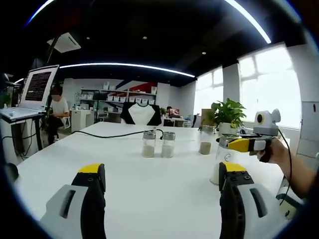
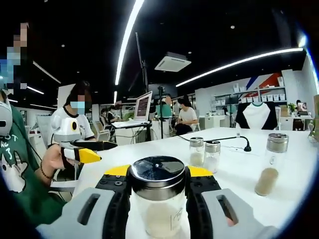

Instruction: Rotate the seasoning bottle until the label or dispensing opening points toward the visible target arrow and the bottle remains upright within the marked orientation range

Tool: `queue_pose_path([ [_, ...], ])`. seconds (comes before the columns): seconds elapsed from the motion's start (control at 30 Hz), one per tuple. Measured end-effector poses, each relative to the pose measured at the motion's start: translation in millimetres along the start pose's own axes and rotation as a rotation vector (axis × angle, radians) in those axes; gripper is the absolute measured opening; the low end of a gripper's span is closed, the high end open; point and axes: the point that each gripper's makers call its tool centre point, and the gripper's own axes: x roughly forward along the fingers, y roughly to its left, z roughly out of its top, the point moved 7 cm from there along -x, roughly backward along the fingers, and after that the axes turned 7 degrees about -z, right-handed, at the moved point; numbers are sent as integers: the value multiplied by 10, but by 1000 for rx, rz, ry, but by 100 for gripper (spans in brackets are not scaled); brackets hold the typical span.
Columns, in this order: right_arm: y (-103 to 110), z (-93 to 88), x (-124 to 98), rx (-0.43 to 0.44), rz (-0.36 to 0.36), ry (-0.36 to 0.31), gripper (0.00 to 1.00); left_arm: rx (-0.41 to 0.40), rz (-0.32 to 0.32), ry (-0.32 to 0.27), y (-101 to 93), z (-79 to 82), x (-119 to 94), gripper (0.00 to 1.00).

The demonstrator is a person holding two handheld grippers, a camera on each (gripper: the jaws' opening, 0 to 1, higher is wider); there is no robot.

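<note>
A glass seasoning bottle with a shiny metal lid and pale powder inside stands upright on the white table. My right gripper is shut on it, its yellow-tipped jaws pressed against both sides just below the lid. From the left gripper view, the same bottle sits at the right with the right gripper on it. My left gripper hangs open over the table with nothing between its wide-set jaws. The left gripper is also seen at the left, held in a hand.
Two similar shakers stand side by side mid-table, and a third shaker with brown seasoning stands farther right. A black cable runs across the far side of the table. A potted plant and a laptop on a stand flank the table.
</note>
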Motion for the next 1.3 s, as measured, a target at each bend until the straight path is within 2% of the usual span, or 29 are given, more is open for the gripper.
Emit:
queue_pose_path([
  [0.3, 46, 13, -17, -4, -103, 19, 40, -8, 6, -12, 67, 26, -20, 99],
  [0.6, 49, 9, -18, 2, -174, 14, 40, -18, 3, -9, 101, 26, 2, 99],
  [1.13, 13, 19, -6, 19, -197, 6, 42, -22, 8, -11, 101, 43, 25, 99],
  [1.17, 2, 14, -5, 31, -189, 9, 42, -22, 8, -10, 100, 44, 27, 99],
  [1.2, -6, -16, -4, 93, -190, 30, 45, -23, 7, -10, 100, 44, 28, 99],
  [1.3, -80, 5, -34, 95, -204, 2, 59, -23, 7, -12, 100, 51, 26, 99],
])
